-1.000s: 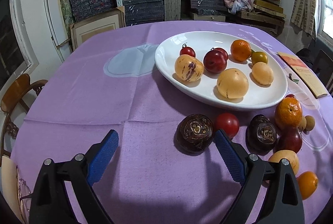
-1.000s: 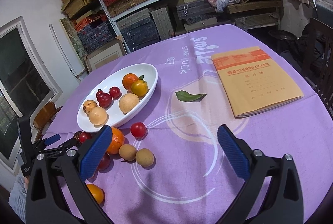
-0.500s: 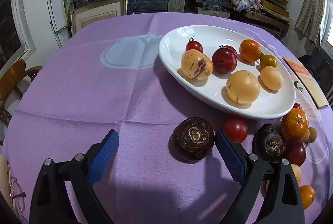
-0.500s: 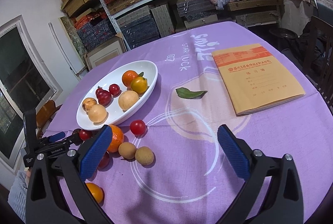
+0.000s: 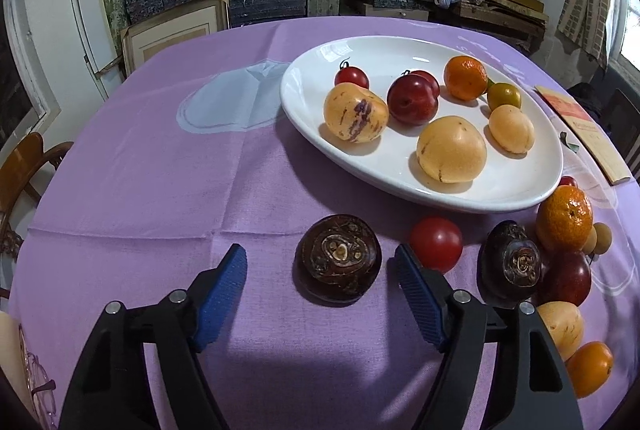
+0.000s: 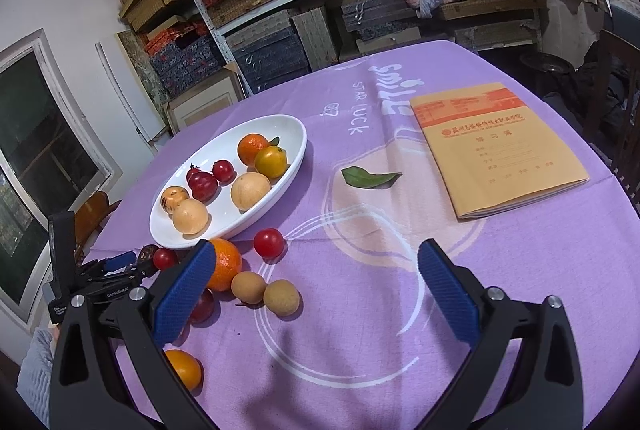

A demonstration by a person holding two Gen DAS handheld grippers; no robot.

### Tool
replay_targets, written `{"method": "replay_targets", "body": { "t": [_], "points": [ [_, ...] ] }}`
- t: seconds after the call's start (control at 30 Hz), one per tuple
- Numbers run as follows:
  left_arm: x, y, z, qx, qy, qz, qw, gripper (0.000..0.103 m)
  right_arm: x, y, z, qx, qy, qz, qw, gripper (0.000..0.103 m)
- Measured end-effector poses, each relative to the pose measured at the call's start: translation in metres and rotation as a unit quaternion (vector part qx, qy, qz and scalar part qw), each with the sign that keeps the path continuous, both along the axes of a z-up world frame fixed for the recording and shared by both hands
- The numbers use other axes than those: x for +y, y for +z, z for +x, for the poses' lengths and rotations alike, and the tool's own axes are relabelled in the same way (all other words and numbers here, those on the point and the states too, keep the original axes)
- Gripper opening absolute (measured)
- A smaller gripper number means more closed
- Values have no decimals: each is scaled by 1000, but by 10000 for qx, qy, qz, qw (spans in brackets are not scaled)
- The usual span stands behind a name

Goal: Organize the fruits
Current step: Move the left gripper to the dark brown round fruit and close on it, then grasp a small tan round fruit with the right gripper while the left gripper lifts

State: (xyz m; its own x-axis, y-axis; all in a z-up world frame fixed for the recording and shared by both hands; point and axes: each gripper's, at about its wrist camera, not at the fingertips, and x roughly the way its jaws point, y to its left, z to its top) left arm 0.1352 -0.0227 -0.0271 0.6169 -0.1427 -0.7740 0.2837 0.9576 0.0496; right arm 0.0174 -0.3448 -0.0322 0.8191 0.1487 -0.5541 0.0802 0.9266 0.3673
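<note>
Purple tablecloth [image 6: 360, 310]: leaf [image 6: 370, 177] only in right view

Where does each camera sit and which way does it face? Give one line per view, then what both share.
Left wrist: rides on the left tongs, angled down at a dark brown fruit lying between the closing pads, untouched; both black arms show.
Right wrist: rides on the right tongs, open over bare purple cloth, facing the notebook; its arms, the left tongs and a sleeve show.
Shared: the white plate and the loose fruit beside it.
</note>
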Motion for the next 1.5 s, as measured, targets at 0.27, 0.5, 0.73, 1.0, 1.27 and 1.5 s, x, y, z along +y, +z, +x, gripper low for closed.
{"method": "replay_targets", "body": {
  "t": [0.27, 0.5, 0.73, 1.0, 1.27, 1.5],
  "points": [
    [19, 1, 5, 89, 269, -352, 9990, 53, 0, 0, 0, 4, 1, 7, 10000, 99],
    [22, 3, 4, 97, 134, -523, 9985, 43, 1, 0, 1, 52, 36, -44, 10000, 99],
    [23, 10, -20, -170, 82, -430, 9989, 42, 20, 2, 2, 137, 324, -559, 9978, 99],
    [32, 19, -72, -269, -5, -536, 9982, 42, 69, -12, 7, 390, 865, -1876, 9776, 99],
    [20, 19, -83, -242, -324, -652, 9971, 42, 64, -31, 23, 773, 973, -1833, 9752, 64],
    [23, 19, -80, -94, -329, -802, 9962, 42, 71, -37, 28, 807, 1217, -1873, 9714, 44]
  ]
}}
